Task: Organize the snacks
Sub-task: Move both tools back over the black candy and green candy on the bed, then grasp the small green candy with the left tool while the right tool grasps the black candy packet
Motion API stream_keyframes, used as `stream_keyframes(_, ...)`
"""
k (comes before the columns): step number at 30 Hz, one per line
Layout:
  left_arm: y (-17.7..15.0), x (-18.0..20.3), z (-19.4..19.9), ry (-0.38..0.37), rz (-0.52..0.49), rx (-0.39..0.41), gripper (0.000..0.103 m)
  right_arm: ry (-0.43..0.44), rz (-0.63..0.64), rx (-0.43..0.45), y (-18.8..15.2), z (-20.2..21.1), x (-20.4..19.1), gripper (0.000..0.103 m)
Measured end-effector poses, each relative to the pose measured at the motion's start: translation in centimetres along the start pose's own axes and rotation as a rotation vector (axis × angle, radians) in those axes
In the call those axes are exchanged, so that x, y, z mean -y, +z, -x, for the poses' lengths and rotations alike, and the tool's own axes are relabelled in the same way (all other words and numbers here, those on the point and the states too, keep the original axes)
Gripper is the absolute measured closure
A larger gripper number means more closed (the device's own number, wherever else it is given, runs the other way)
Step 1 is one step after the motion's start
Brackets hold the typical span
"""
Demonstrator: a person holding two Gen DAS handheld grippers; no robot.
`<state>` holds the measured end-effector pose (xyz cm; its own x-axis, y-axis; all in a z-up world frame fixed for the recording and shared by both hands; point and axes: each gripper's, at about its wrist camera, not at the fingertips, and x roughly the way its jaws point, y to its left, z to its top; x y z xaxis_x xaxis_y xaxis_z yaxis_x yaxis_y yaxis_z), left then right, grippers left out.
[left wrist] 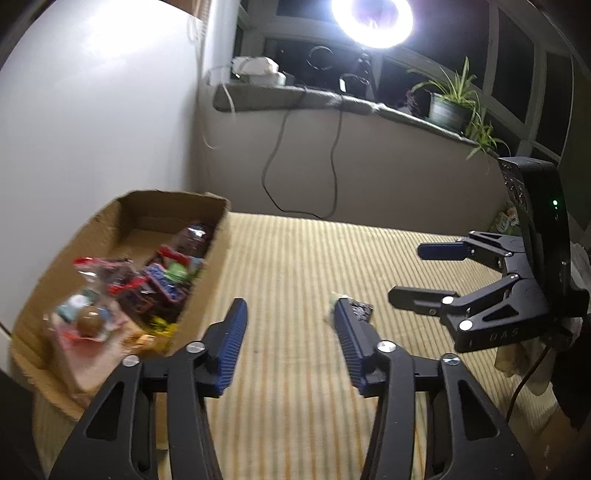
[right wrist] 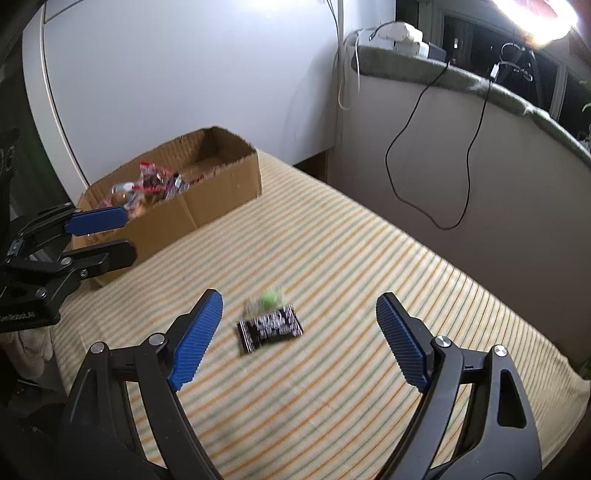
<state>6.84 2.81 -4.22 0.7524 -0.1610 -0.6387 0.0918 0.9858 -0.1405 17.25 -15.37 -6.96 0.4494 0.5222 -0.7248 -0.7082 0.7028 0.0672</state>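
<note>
A black snack packet [right wrist: 271,326] and a small green sweet in a clear wrapper [right wrist: 269,297] lie on the striped cloth. My right gripper [right wrist: 300,297] hovers over them, open, with both between its widely spread fingers and untouched. In the left wrist view the black packet [left wrist: 361,310] peeks out from behind the right finger of my left gripper [left wrist: 291,306], which is open and holds nothing. At the left stands a cardboard box [left wrist: 207,266] with several bright snack packs [left wrist: 140,284] in it. From the right wrist view, my left gripper [right wrist: 127,236] sits just in front of the box [right wrist: 207,199].
The striped yellow cloth [right wrist: 369,258] covers a flat surface that ends at a grey low wall with hanging cables [right wrist: 436,177]. A windowsill above carries a potted plant [left wrist: 452,107] and a bright ring light [left wrist: 371,18]. A white wall [left wrist: 92,110] rises behind the box.
</note>
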Motion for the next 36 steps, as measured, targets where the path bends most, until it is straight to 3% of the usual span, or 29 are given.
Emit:
stream_keyframes(9, -0.1, 1.4, -2.9, -0.077, -0.006, -0.076, 0.081, 0.074, 0.040, -0.083, -1.7, -3.1, -1.3, 0.037)
stream_keyframes(26, 0.6, 2.7, -8.8, -0.142, -0.020, -0.180, 0.081, 0.068, 0.058, -0.131, -1.6, -6.9, -1.4, 0.039)
stream_keyframes(36, 1.0, 2.8, -10.6, -0.152, -0.031, -0.217, 0.081, 0.050, 0.067, -0.128, -1.6, -6.5, -1.1, 0.053)
